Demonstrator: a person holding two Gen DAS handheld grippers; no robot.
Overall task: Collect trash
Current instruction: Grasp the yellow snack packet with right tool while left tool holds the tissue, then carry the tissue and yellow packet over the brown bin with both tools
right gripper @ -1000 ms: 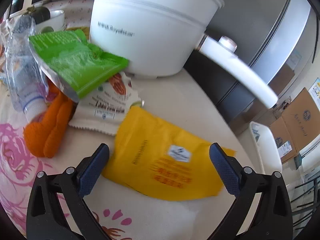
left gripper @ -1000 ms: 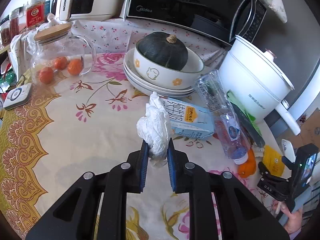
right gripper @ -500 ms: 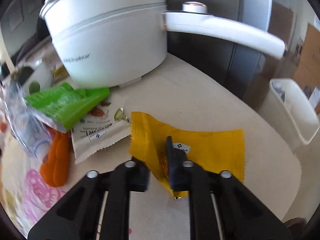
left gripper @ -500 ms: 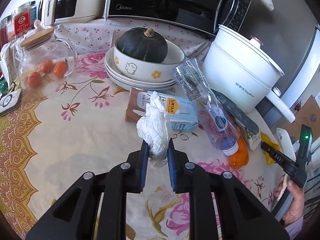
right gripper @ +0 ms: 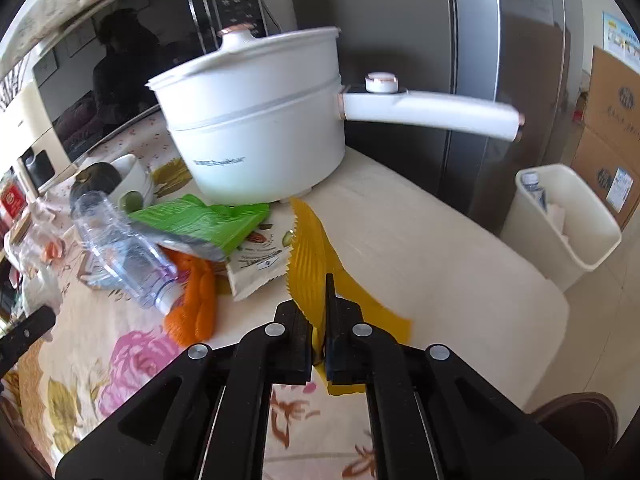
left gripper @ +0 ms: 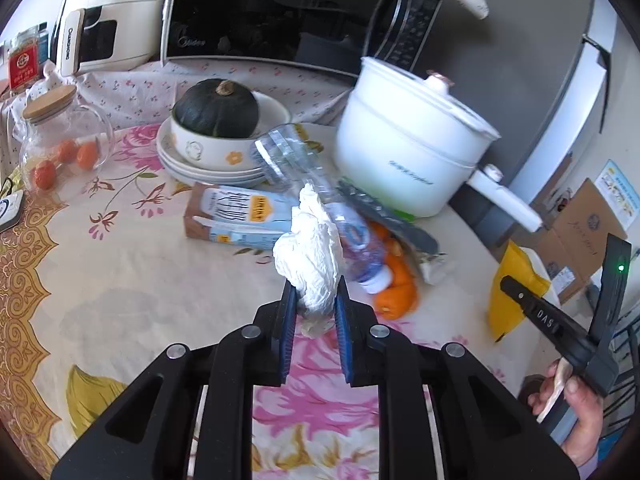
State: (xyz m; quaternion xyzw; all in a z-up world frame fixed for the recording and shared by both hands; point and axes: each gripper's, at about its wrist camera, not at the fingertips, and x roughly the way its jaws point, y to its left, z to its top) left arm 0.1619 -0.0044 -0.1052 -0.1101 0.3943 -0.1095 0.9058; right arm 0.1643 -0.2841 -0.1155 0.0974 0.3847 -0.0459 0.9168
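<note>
My left gripper (left gripper: pixel 315 294) is shut on a crumpled white tissue (left gripper: pixel 310 254) and holds it above the table. My right gripper (right gripper: pixel 319 306) is shut on a yellow wrapper (right gripper: pixel 310 260), lifted off the table; it also shows in the left wrist view (left gripper: pixel 510 280). On the table lie an empty plastic bottle (right gripper: pixel 120 248), a green packet (right gripper: pixel 200 226), a white snack wrapper (right gripper: pixel 260 258), orange peel (right gripper: pixel 196 300) and a milk carton (left gripper: pixel 236 216). A white bin (right gripper: pixel 568 224) with trash inside stands on the floor to the right of the table.
A white electric pot (right gripper: pixel 256 136) with a long handle stands behind the trash. A bowl with a dark squash (left gripper: pixel 216 112), a glass jar (left gripper: pixel 60 144) and a microwave (left gripper: pixel 280 12) lie further back. Cardboard boxes (right gripper: pixel 612 120) stand behind the bin.
My right gripper closed on the yellow wrapper and lifted it off the table. My left gripper, still holding the tissue, swung right towards the pot.
</note>
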